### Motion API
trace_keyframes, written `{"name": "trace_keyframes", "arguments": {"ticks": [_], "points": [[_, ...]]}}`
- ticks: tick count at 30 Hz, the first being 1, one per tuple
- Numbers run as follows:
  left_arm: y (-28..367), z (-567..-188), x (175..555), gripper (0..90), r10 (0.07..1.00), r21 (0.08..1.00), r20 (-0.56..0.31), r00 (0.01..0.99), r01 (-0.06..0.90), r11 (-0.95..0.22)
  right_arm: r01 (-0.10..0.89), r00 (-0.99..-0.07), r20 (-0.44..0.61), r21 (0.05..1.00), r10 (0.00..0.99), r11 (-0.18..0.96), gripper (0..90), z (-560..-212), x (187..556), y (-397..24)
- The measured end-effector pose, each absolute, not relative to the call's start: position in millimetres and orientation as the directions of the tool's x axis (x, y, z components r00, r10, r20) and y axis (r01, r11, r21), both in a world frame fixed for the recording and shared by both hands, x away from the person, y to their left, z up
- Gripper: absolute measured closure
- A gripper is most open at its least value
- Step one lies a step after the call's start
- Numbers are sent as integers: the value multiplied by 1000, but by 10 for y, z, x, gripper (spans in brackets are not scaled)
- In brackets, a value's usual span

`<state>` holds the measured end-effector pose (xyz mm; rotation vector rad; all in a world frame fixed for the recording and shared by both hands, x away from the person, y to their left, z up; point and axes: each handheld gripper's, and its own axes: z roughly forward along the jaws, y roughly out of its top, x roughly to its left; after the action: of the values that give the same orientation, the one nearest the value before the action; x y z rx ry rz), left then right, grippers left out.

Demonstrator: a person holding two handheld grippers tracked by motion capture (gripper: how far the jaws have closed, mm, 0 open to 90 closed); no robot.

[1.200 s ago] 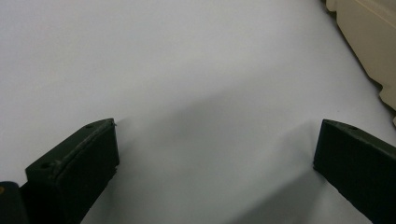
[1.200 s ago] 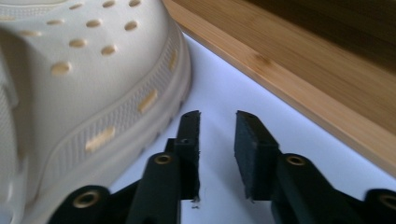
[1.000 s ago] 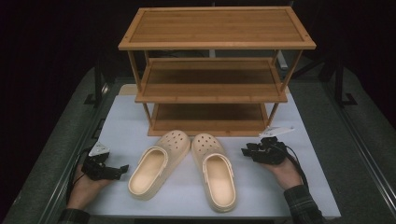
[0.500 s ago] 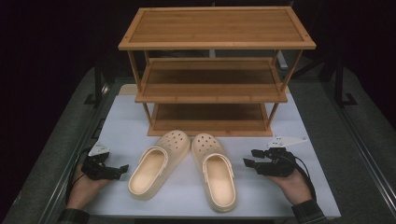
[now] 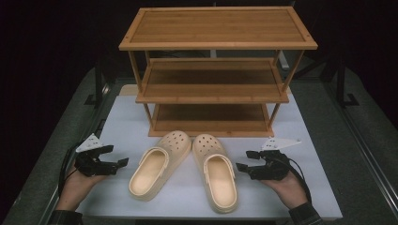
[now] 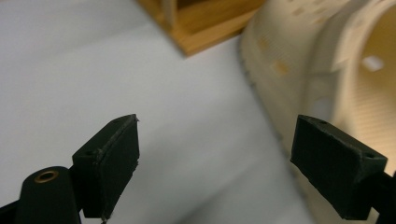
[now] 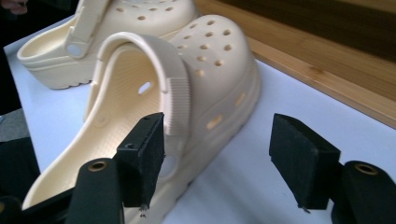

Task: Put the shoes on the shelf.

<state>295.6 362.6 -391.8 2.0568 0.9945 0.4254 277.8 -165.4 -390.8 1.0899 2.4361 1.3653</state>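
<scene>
My right gripper [image 5: 248, 160] has been spreading its jaws, empty, just right of the right clog [image 5: 217, 171] on the counter [image 5: 300, 187]. Left gripper [image 5: 115, 157], jaws wide but narrowing, sits beside the left clog [image 5: 157, 165]. I'd pinch each side wall squarely

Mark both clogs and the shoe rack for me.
left clog [image 5: 157, 166], high view, on the footbed
right clog [image 5: 218, 176], high view, on the footbed
shoe rack [image 5: 216, 23], high view, on the top shelf
</scene>
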Motion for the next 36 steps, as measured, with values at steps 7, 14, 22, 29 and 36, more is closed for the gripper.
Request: {"name": "trace_keyframes", "arguments": {"ticks": [7,14,22,29,36], "points": [[3337,-3786,2957,155,696,799,-23,717,432,-419,512,-747,214,788,629,341,348,-3927,2797,-1498],[3076,-3803,3076,219,649,788,-15,761,408,-461,507,-760,214,786,614,354,367,-3965,2863,-1349],[2855,-3884,3236,330,611,768,-4,792,394,-505,508,-762,204,777,615,372,419,-4026,2939,-1230],[2790,-3929,3277,505,603,763,-4,798,392,-514,507,-758,183,769,626,390,458,-4071,2969,-1165],[2751,-3921,3248,638,608,755,31,794,379,-534,495,-754,162,777,636,389,598,-4062,2961,-1147]]}}
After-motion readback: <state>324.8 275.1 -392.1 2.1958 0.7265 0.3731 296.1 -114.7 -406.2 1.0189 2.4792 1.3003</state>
